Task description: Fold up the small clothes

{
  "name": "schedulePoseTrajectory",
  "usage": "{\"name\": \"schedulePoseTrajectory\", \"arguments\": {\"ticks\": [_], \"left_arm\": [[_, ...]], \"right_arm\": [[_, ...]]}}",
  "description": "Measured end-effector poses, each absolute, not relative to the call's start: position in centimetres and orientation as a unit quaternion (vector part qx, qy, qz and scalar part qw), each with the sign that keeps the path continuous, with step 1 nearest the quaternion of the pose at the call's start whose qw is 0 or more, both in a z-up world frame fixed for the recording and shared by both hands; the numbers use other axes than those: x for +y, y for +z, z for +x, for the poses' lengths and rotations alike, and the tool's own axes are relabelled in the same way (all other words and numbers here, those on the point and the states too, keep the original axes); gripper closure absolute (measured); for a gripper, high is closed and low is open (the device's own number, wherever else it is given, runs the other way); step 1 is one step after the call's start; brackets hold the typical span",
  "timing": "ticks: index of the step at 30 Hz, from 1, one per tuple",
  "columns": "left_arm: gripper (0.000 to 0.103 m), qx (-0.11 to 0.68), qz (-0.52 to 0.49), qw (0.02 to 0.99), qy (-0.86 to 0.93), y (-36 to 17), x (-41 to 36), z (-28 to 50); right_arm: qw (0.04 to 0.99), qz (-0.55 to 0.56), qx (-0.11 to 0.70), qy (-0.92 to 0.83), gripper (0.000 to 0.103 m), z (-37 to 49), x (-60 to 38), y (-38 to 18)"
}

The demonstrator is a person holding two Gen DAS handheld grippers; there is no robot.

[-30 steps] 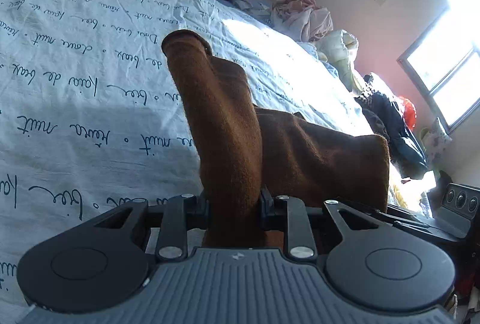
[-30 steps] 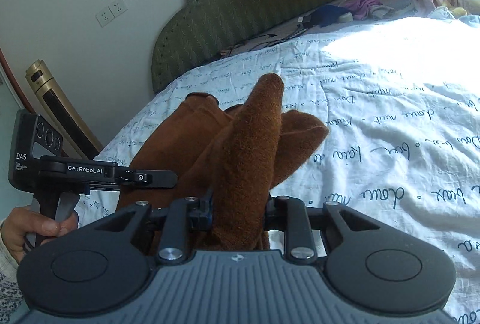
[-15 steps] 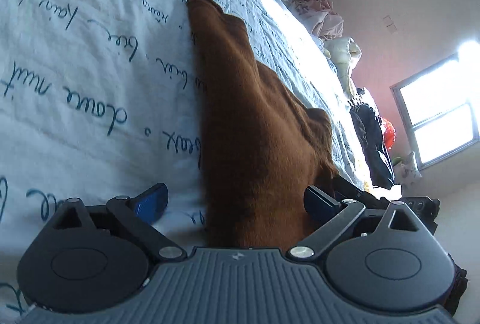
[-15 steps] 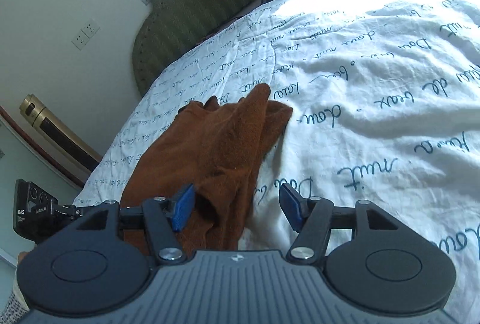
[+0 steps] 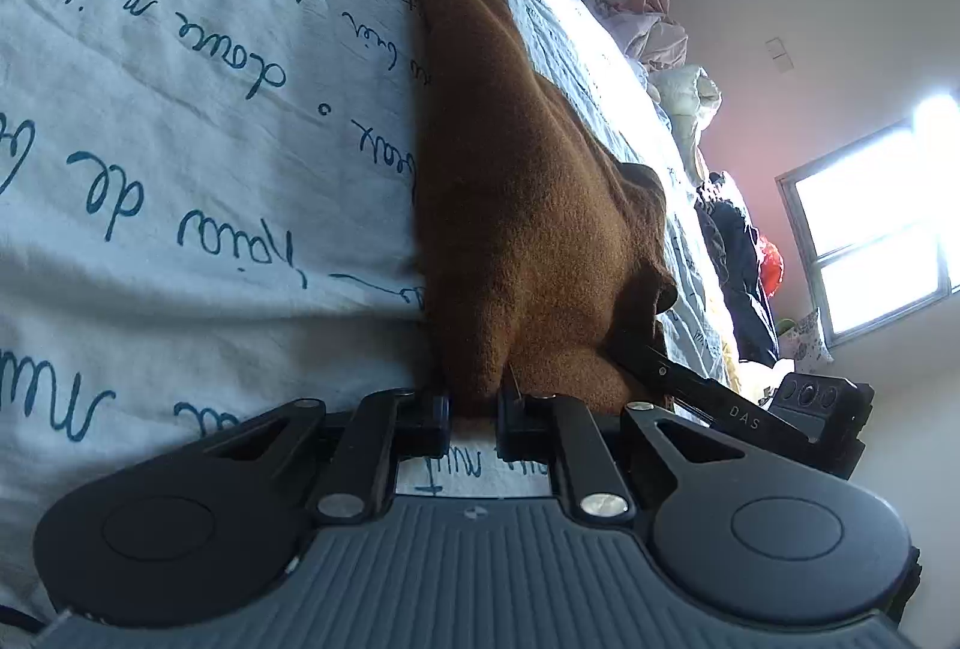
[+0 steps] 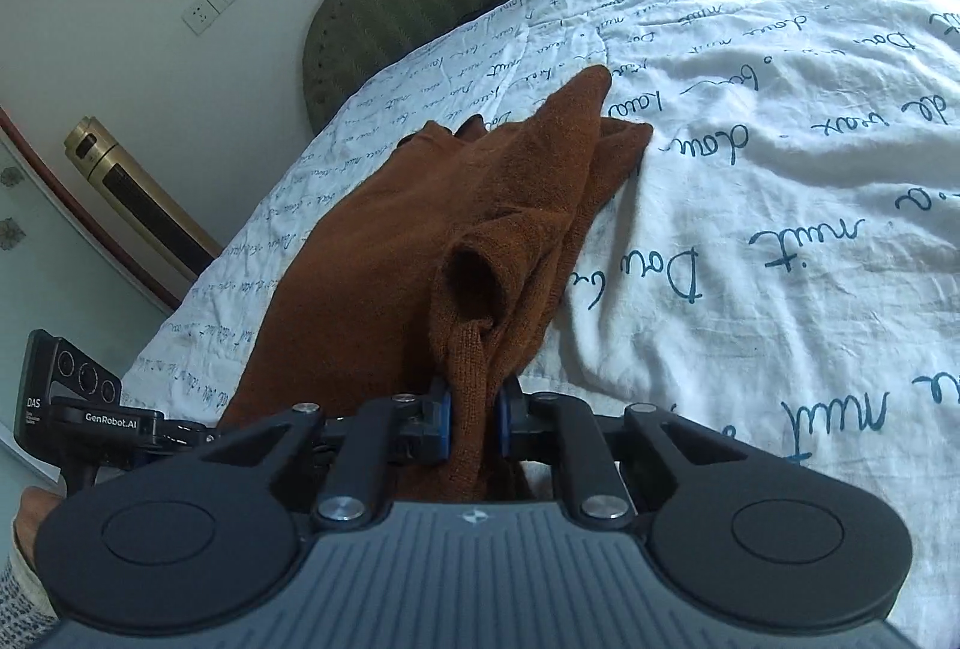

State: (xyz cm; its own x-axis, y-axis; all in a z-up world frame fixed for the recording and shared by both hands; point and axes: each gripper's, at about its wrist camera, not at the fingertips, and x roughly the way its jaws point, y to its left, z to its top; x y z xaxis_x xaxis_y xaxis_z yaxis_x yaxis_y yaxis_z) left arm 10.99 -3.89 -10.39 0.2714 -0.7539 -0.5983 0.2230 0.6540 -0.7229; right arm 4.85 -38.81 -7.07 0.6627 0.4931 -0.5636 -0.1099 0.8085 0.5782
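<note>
Both jaws have just been closing. The left hand-held gripper [image 5: 473, 418] pinches the near edge of the brown garment [image 5: 528, 205], and the right hand-held gripper [image 6: 473, 424] clamps a bunched fold of it. The garment lies rumpled on the bed [image 6: 780, 169]. How many layers each holds is unclear; a partial pinch could drag the fold crooked.

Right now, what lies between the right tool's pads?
A bunched fold of the brown garment; the right tool is clamped on it, seen in the right wrist view.
</note>
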Motion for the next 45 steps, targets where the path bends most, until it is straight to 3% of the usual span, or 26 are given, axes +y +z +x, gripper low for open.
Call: {"name": "schedulePoseTrajectory", "arguments": {"ticks": [2, 4, 5, 6, 8, 10, 14, 19, 23, 36, 38, 40, 45], "left_arm": [[0.082, 0.508, -0.284, 0.746, -0.323, -11.0, -3.0, 10.9], [0.079, 0.506, -0.288, 0.748, -0.32, -10.5, -2.1, 10.7], [0.075, 0.495, -0.28, 0.759, -0.317, -9.5, -1.6, 10.4], [0.068, 0.486, -0.272, 0.769, -0.314, -8.6, -1.2, 10.3], [0.031, 0.456, -0.261, 0.79, -0.316, -6.0, -0.9, 10.3], [0.016, 0.423, -0.244, 0.809, -0.326, -3.3, -1.9, 10.9], [0.006, 0.386, -0.213, 0.829, -0.343, -0.6, -6.9, 13.2], [0.009, 0.413, -0.119, 0.858, -0.28, -4.5, -13.2, 15.8], [0.001, 0.41, -0.096, 0.871, -0.252, -7.6, -12.8, 15.8], [0.0, 0.401, -0.066, 0.883, -0.234, -6.9, -13.3, 14.7], [0.0, 0.402, -0.062, 0.885, -0.228, -6.3, -13.0, 14.1], [0.0, 0.391, -0.044, 0.891, -0.227, -5.8, -13.0, 13.4], [0.0, 0.387, -0.034, 0.895, -0.217, -5.5, -12.3, 11.9]], "right_arm": [[0.875, 0.244, 0.378, 0.179, 0.082, 4.8, -38.4, -7.8], [0.871, 0.263, 0.377, 0.174, 0.064, 4.6, -39.0, -7.3], [0.876, 0.258, 0.373, 0.164, 0.06, 4.3, -39.2, -6.7], [0.894, 0.236, 0.351, 0.149, 0.059, 3.6, -39.2, -5.6], [0.917, 0.204, 0.314, 0.134, 0.059, 2.7, -39.3, -3.6], [0.932, 0.171, 0.295, 0.127, 0.059, 2.8, -38.5, -2.0], [0.941, 0.13, 0.286, 0.126, 0.06, 5.5, -36.1, -1.5], [0.94, 0.095, 0.31, 0.11, 0.062, 9.6, -35.0, -4.3], [0.938, 0.105, 0.313, 0.103, 0.063, 10.3, -36.0, -6.2], [0.946, 0.106, 0.289, 0.101, 0.061, 9.5, -36.3, -6.8], [0.945, 0.124, 0.286, 0.096, 0.054, 8.6, -36.8, -6.3], [0.943, 0.134, 0.292, 0.08, 0.02, 7.5, -37.0, -5.8], [0.95, 0.112, 0.284, 0.07, 0.02, 4.8, -36.2, -4.6]]}}
